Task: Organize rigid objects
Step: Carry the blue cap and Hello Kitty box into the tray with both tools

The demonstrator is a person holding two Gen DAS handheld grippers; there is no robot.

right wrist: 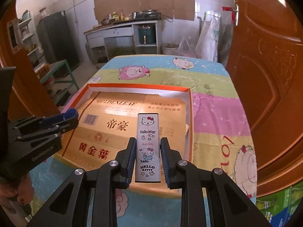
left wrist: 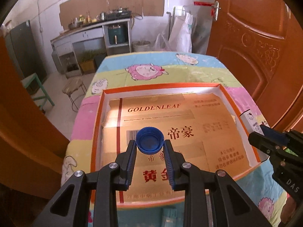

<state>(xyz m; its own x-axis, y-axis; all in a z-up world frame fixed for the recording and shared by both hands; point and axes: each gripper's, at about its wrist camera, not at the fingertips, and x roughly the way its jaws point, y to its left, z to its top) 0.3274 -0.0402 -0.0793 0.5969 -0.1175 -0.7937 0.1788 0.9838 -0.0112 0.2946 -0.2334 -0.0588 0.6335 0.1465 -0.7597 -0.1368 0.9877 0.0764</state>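
Observation:
My left gripper (left wrist: 150,143) is shut on a blue bottle cap (left wrist: 150,140), open side up, held over the orange-rimmed tray (left wrist: 98,121) lined with gold cardboard. My right gripper (right wrist: 148,141) is shut on a white Hello Kitty case (right wrist: 148,147), held lengthwise between the fingers over the tray's right part (right wrist: 191,124). In the left wrist view the right gripper (left wrist: 265,138) shows at the tray's right rim with the case's end (left wrist: 251,120). In the right wrist view the left gripper (right wrist: 70,119) shows at the tray's left rim with the cap (right wrist: 71,113).
The tray lies on a table with a sheep-print cloth (left wrist: 151,70). A brown door (left wrist: 255,43) stands close on the right. A stool (left wrist: 73,85) and a green bench (left wrist: 36,87) stand left of the table. A kitchen counter (left wrist: 90,28) lies beyond.

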